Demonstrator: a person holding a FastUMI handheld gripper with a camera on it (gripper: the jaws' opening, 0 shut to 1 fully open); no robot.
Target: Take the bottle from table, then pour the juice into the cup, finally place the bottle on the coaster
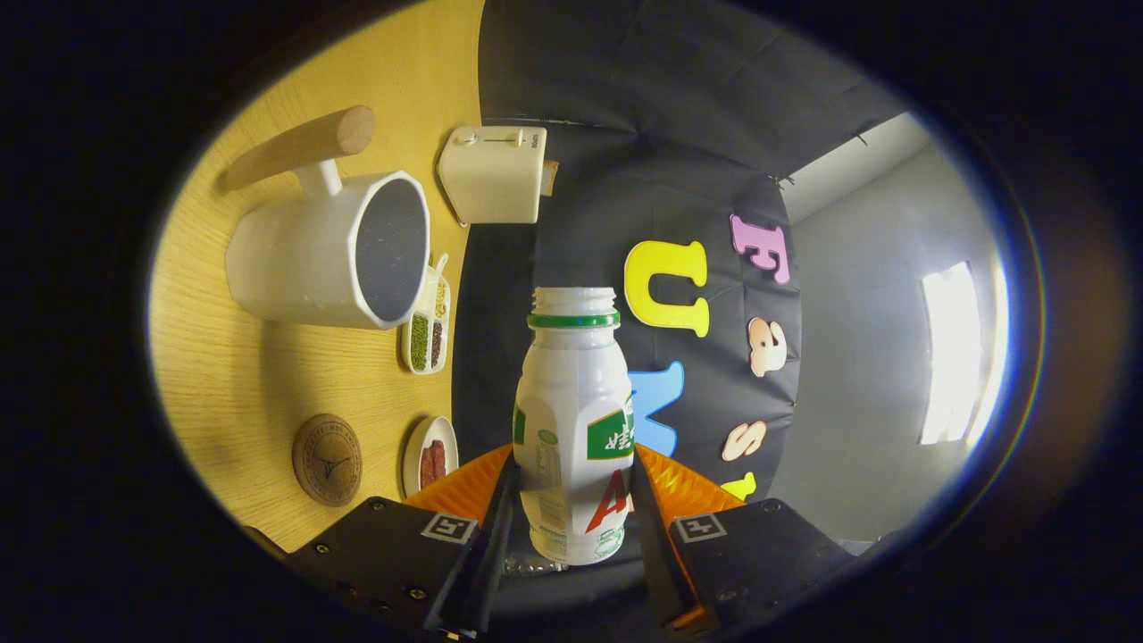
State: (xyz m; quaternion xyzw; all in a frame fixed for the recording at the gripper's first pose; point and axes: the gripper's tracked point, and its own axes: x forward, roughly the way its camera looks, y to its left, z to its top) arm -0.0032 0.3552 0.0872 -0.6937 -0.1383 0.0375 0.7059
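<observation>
**Bottle clamped low, mouth open, view rolled sideways**

Tool (571, 522) closed on the small white plastic bottle with a green neck ring and green-and-red label (573, 420); both fingers pressed against its lower body, one on each side, base sitting just between them; bottle lifted off the light wood-grain bench (268, 375), neck pointing away along the fingers.

Cap off, mouth open; liable to spill with any quick roll, judging by that. Thin-walled plastic, probably light and a little springy; likely to dent under hard squeeze and to push liquid upward; glossy label probably slick against the pads. Grip low on the body looks sound for tipping, though a hold nearer the waist, above the label band, would probably resist twisting better; how full it is cannot be told.

Beyond the fingers and to the bottle's side: large white faceted cup with a wooden handle (330, 250), dark inside, standing well in from the bench's back edge; round brown coaster with a stamped emblem (327, 459) nearer the tool, well apart from the cup.

Along the back edge: cream toaster (493, 174); divided white dish of green and dark beans (428, 332); small white plate with reddish pieces (431, 455) just beside the coaster.
</observation>
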